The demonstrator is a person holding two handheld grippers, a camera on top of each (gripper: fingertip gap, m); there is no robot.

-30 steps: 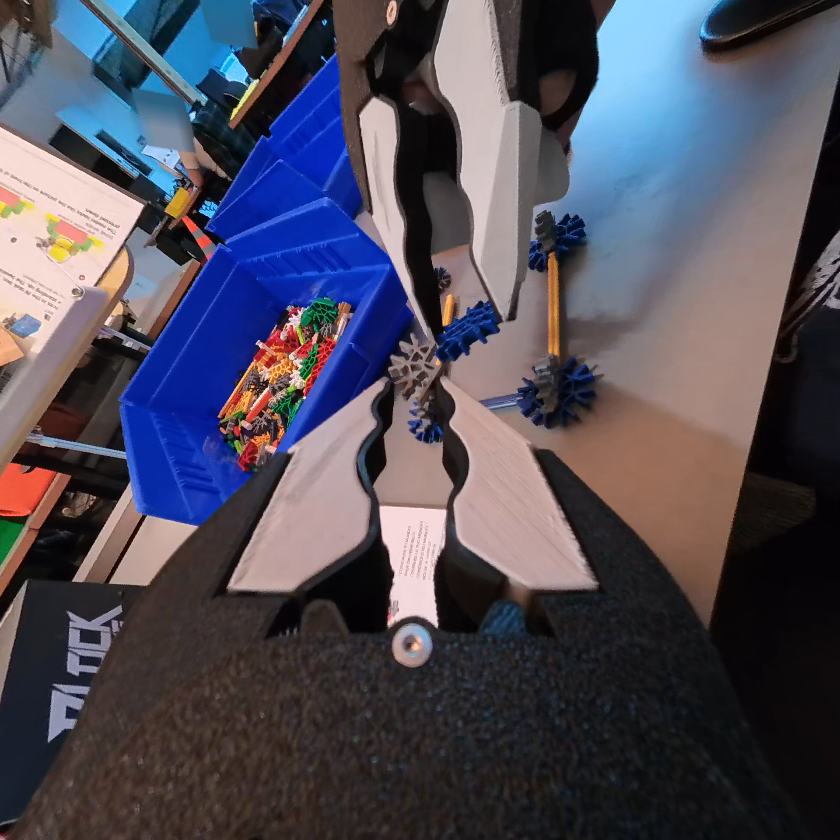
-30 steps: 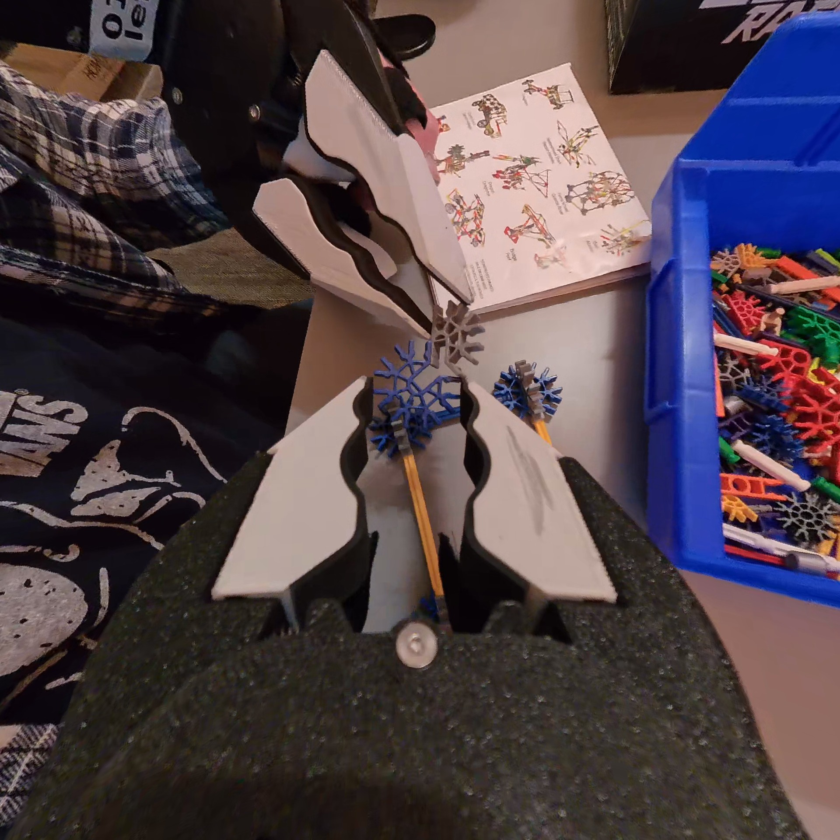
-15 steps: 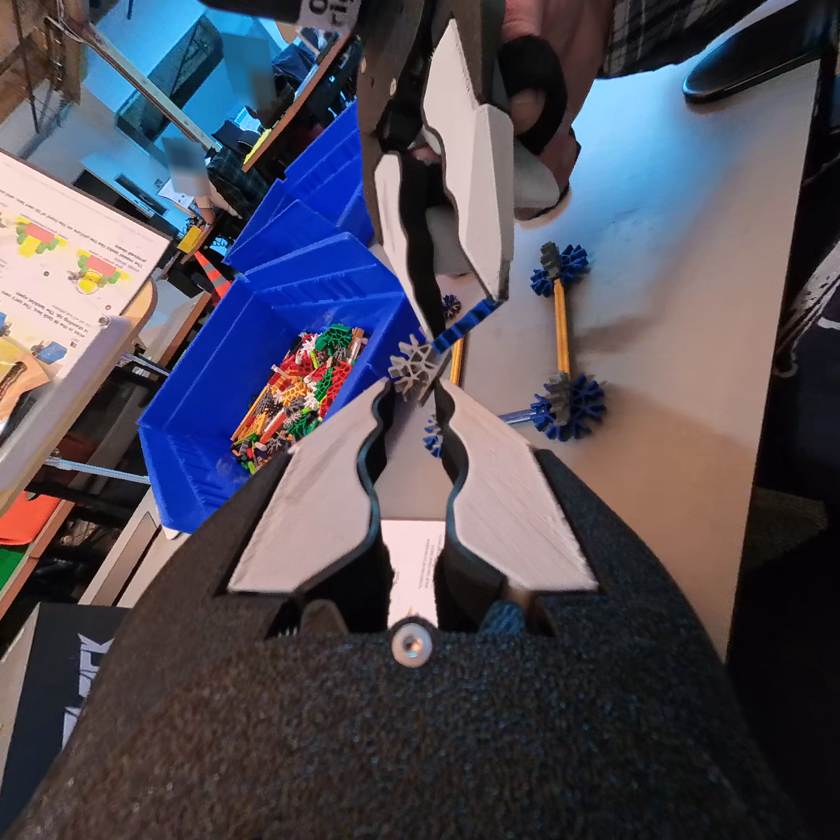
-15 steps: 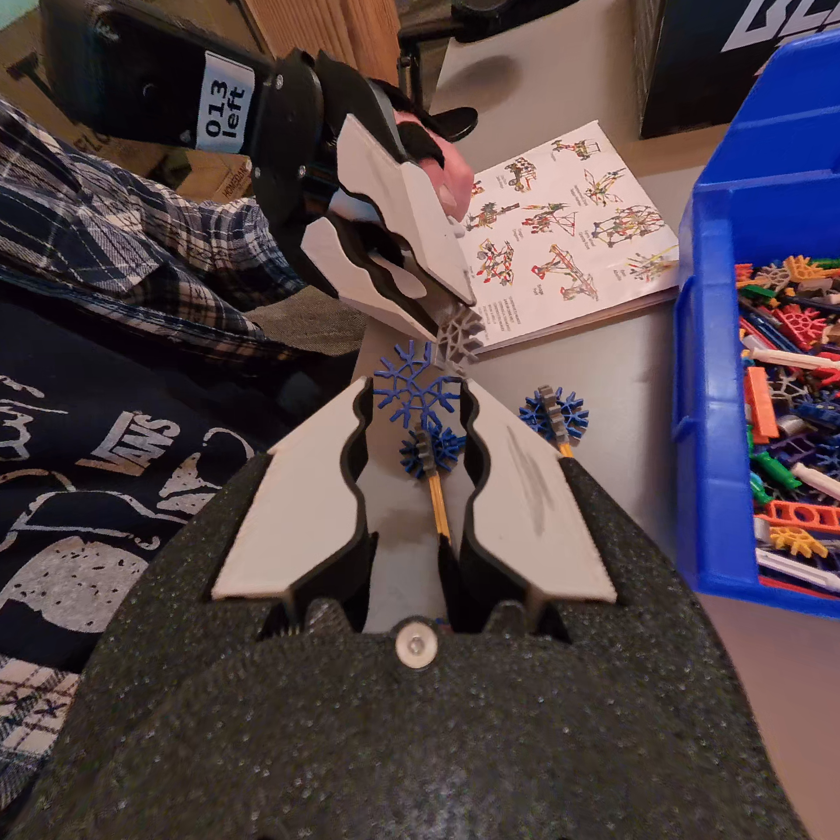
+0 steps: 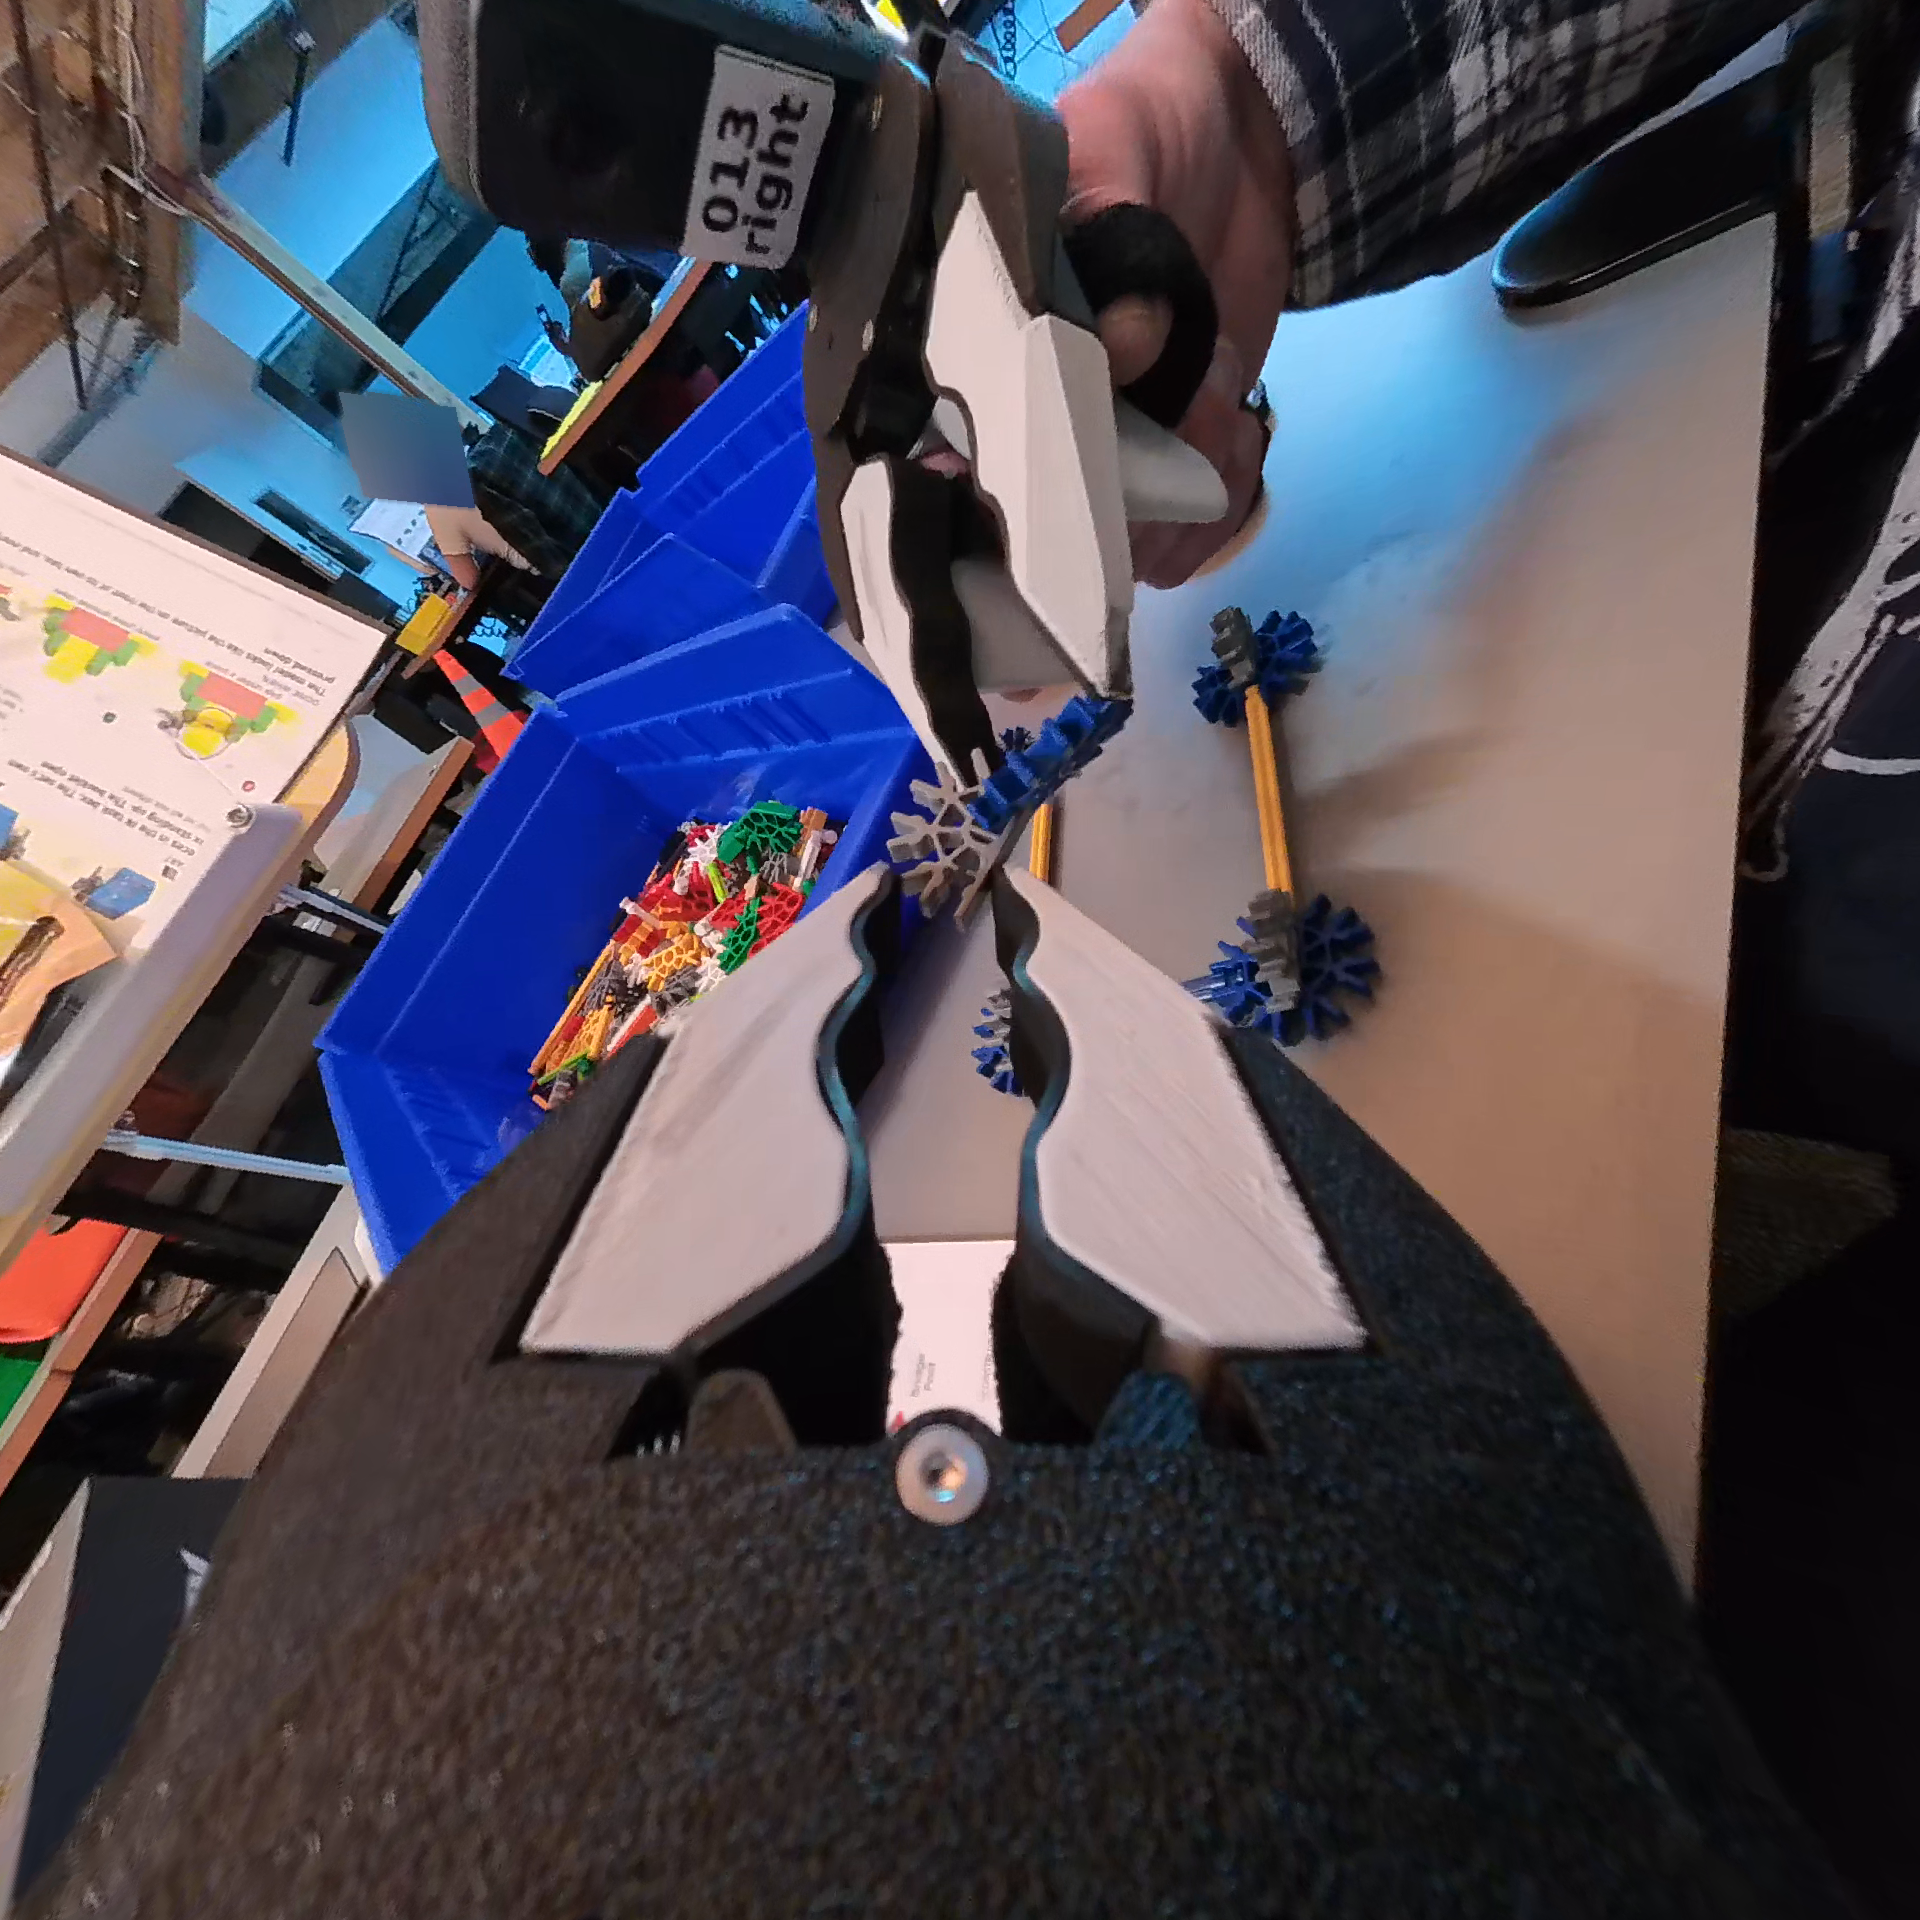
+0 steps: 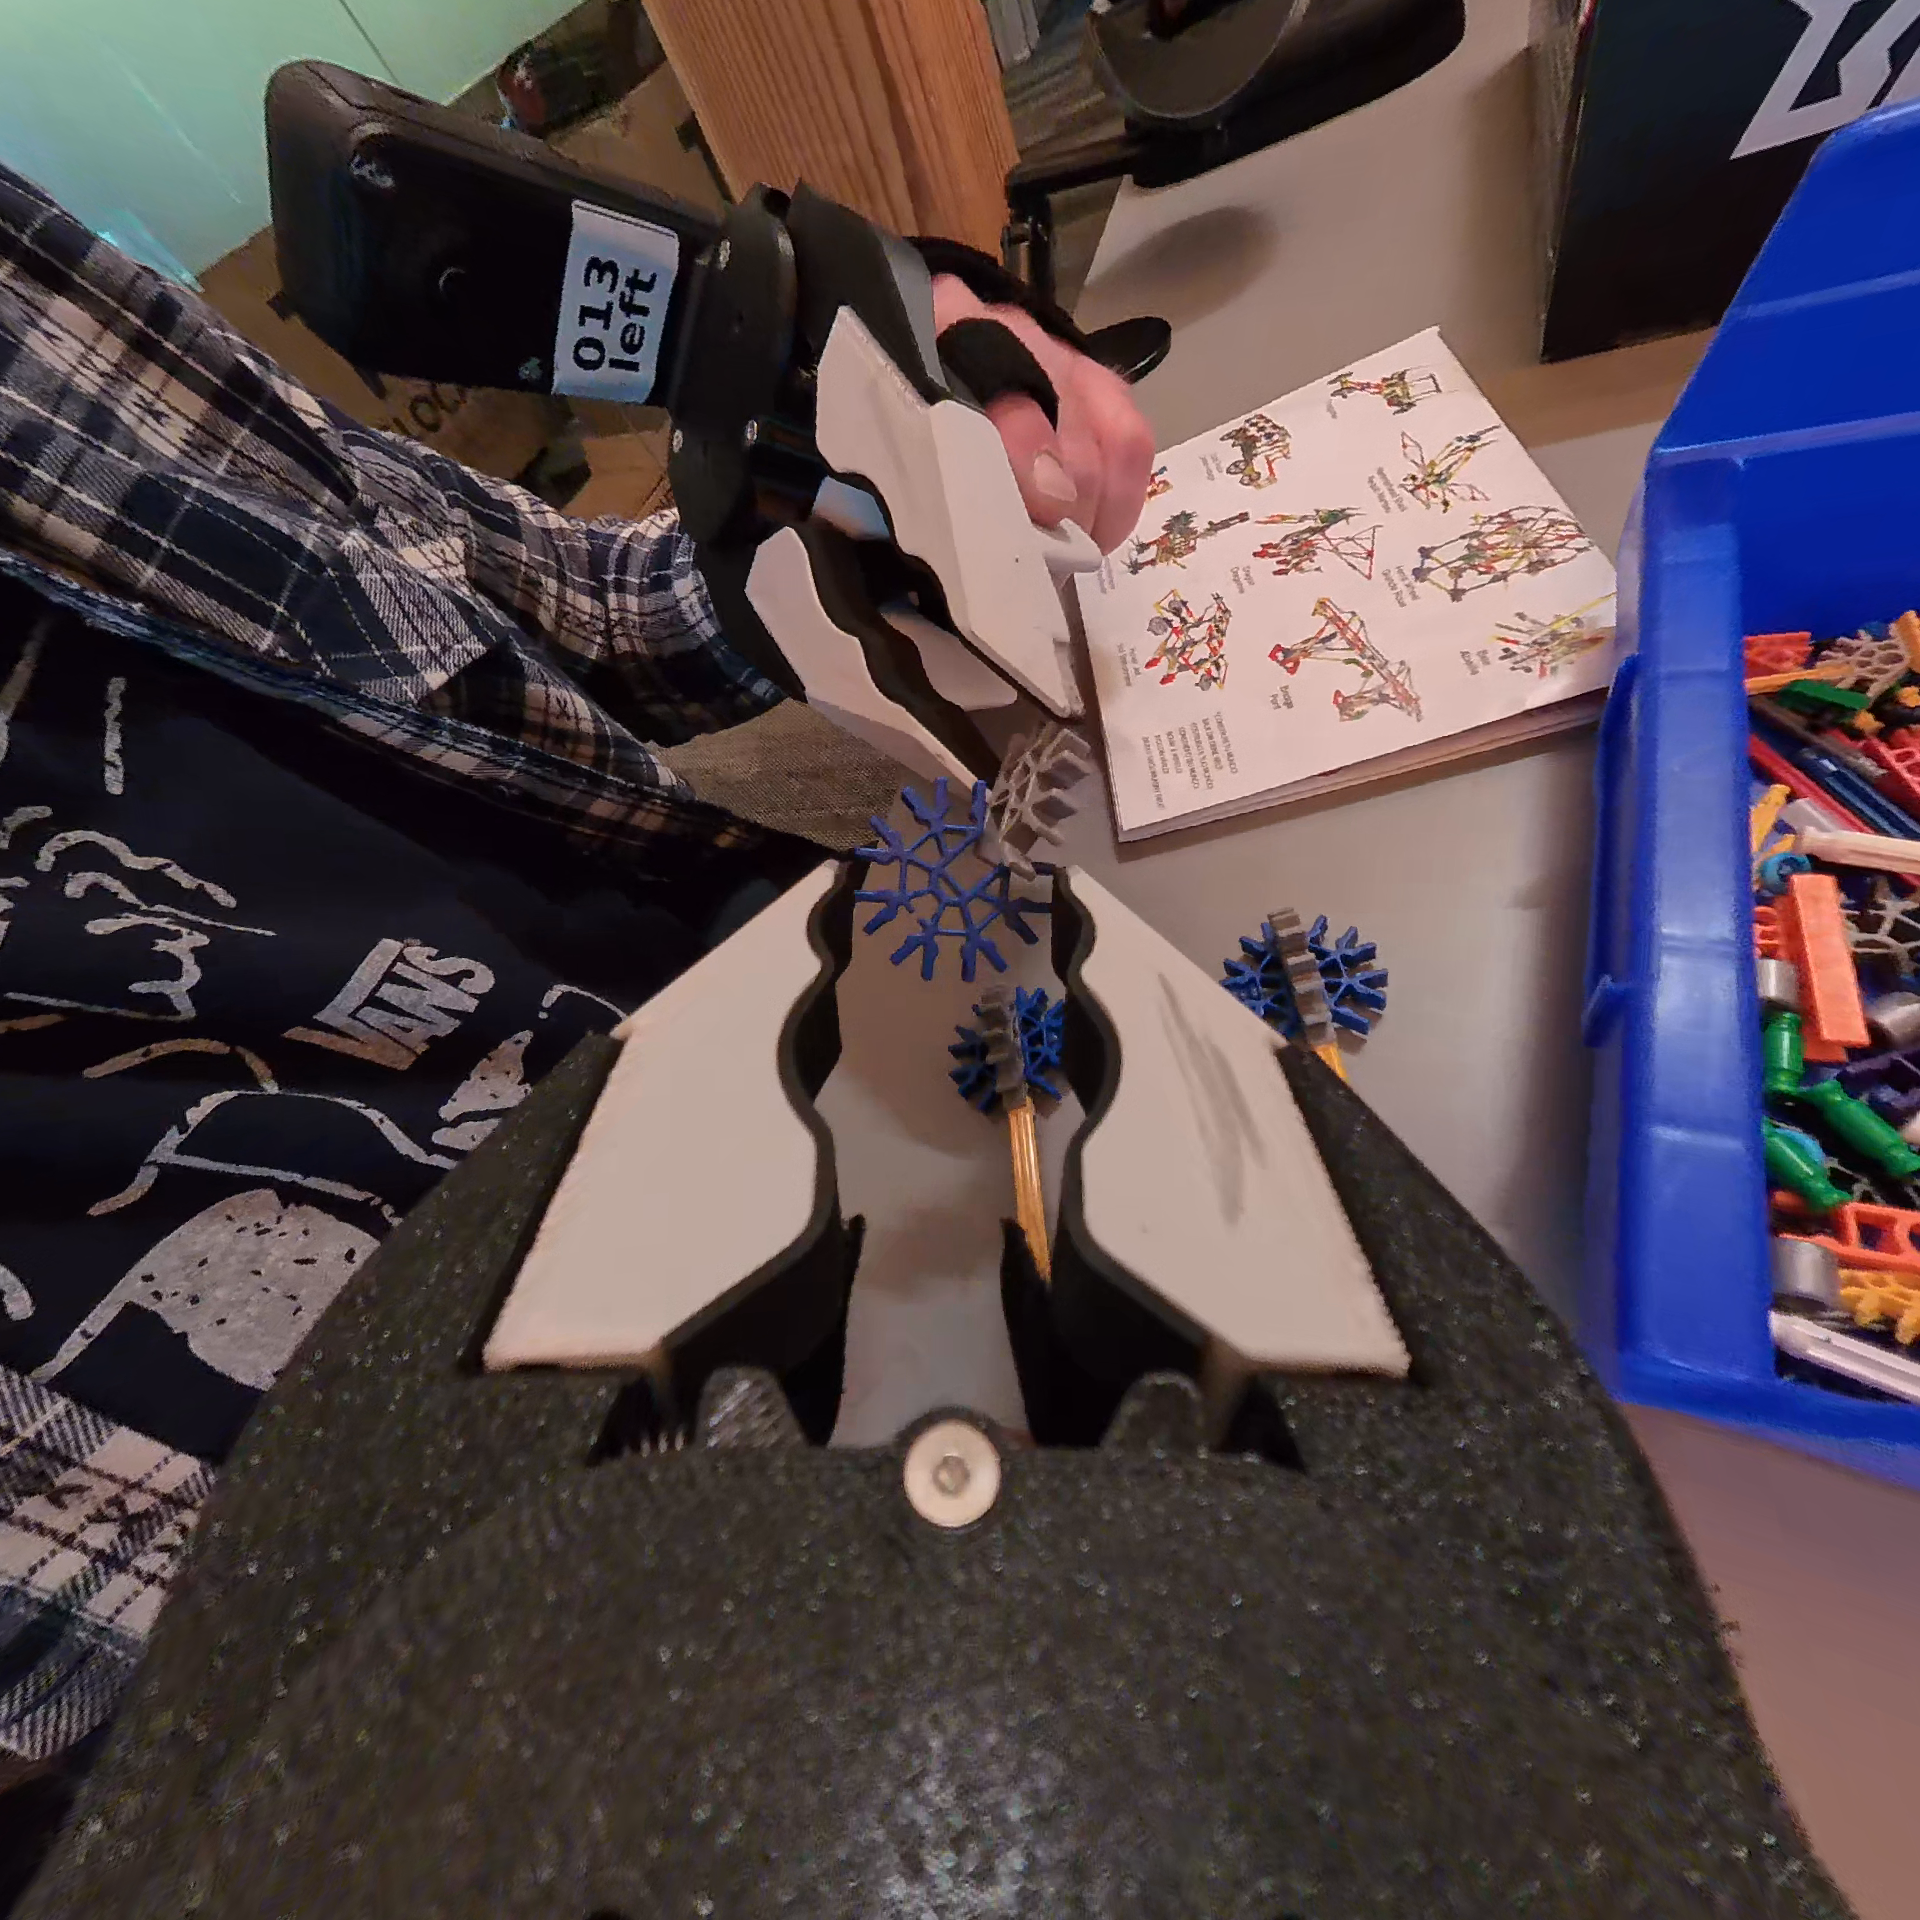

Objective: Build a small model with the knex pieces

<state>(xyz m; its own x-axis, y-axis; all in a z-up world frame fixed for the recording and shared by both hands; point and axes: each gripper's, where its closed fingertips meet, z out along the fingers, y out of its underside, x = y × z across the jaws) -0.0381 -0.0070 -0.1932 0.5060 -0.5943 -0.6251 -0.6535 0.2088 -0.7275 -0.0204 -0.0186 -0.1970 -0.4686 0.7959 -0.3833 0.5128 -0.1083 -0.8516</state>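
Two grippers meet above a table (image 5: 1507, 727), each pinching a snowflake-shaped connector.

A blue bin (image 6: 1683, 935) of mixed parts is cut off by the frame edge. The right gripper (image 6: 945, 883), jaws narrow, grips the blue connector (image 6: 940, 894); the left gripper (image 5: 940, 883) nips the grey connector (image 5: 940, 836) at its tips. The two pieces touch edge to edge; whether they are joined is hard to make out. A rod assembly (image 5: 1273, 821) lies below, partly hidden by the fingers.

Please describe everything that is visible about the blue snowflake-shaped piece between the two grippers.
The blue snowflake connector is a flat, open-spoked plastic wheel with notched arms. The right hand-held gripper pinches it at its fingertips, lifted above the table. Its upper right edge meets the grey connector held by the left hand-held gripper; whether they have slotted together is unclear.
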